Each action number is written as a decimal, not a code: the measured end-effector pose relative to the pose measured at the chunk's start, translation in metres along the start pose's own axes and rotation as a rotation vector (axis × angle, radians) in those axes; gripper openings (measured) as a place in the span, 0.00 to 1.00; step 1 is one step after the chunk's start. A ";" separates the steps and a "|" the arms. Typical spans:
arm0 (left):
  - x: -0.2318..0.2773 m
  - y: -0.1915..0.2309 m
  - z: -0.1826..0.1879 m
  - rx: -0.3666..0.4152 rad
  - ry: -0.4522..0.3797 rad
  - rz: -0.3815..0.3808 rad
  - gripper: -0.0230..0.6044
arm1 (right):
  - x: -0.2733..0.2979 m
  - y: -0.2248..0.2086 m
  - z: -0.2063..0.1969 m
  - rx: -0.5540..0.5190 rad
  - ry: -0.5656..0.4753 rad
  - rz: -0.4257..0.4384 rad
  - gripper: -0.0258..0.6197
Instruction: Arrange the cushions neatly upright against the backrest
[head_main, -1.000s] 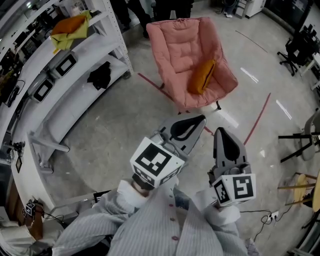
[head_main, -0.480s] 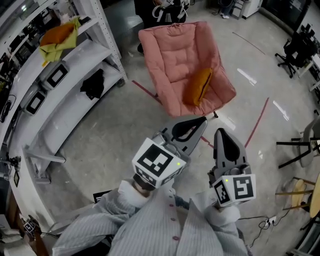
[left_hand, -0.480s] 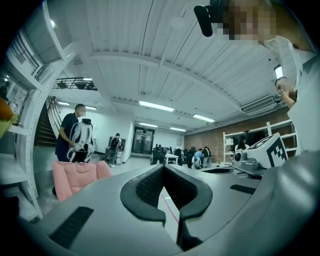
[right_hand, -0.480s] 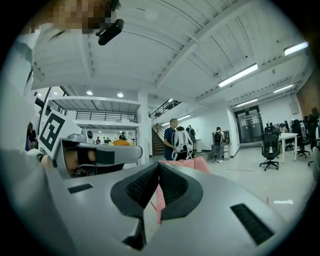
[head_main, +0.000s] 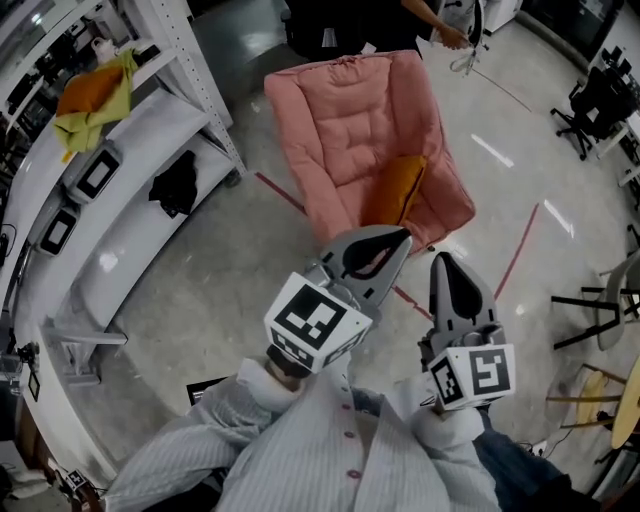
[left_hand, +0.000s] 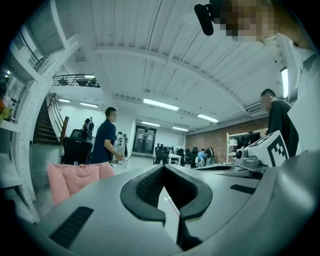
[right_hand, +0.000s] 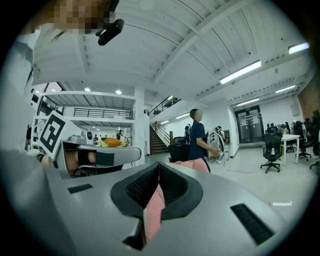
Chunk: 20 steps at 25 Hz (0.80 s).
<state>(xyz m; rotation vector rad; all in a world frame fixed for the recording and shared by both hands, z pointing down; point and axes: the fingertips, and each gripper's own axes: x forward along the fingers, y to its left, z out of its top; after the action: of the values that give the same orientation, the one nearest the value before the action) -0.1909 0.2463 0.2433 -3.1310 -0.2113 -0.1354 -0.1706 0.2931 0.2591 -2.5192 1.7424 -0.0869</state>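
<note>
1. Grippers, two. The left gripper (head_main: 398, 238) had its jaws pressed together at the tips with nothing between them, as its own view (left_hand: 163, 168) confirmed. The right gripper (head_main: 447, 263) was likewise closed and empty (right_hand: 158, 164); only pink from beyond showed through the slit beneath its meeting tips. Each carried one marker cube.
2. Cushion (head_main: 393, 190), one, orange. It lay ahead of both grippers and clear of them, propped on edge at the right of the seat, leaning on the chair's side rather than on the backrest.
3. Chair (head_main: 350, 120), one, pink and padded, directly ahead of the left gripper's tips. Its top edge (left_hand: 75, 175) showed left of the jaws in the left gripper view.
4. Shelving unit (head_main: 120, 230), one, white, far left of the left gripper. It held one yellow cloth (head_main: 85, 110), one black cloth (head_main: 175, 183) and two dark framed panels (head_main: 97, 173).
5. Red floor lines (head_main: 520, 245), two counted, one running under the chair and one ahead of the right gripper and to its right.
6. Person in dark top (left_hand: 105, 142), one, standing beyond the chair.
</note>
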 end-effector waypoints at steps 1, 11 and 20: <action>0.004 0.009 0.000 0.001 0.001 0.001 0.05 | 0.010 -0.004 -0.001 0.003 0.000 -0.003 0.06; 0.037 0.077 -0.009 -0.031 0.025 0.019 0.05 | 0.080 -0.034 -0.008 0.023 0.028 -0.019 0.06; 0.096 0.138 -0.005 -0.033 0.012 0.072 0.05 | 0.154 -0.082 -0.007 0.013 0.036 0.025 0.06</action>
<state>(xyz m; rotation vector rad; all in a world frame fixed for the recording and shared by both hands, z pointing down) -0.0783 0.1225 0.2576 -3.1649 -0.0976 -0.1585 -0.0409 0.1777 0.2747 -2.5017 1.7799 -0.1428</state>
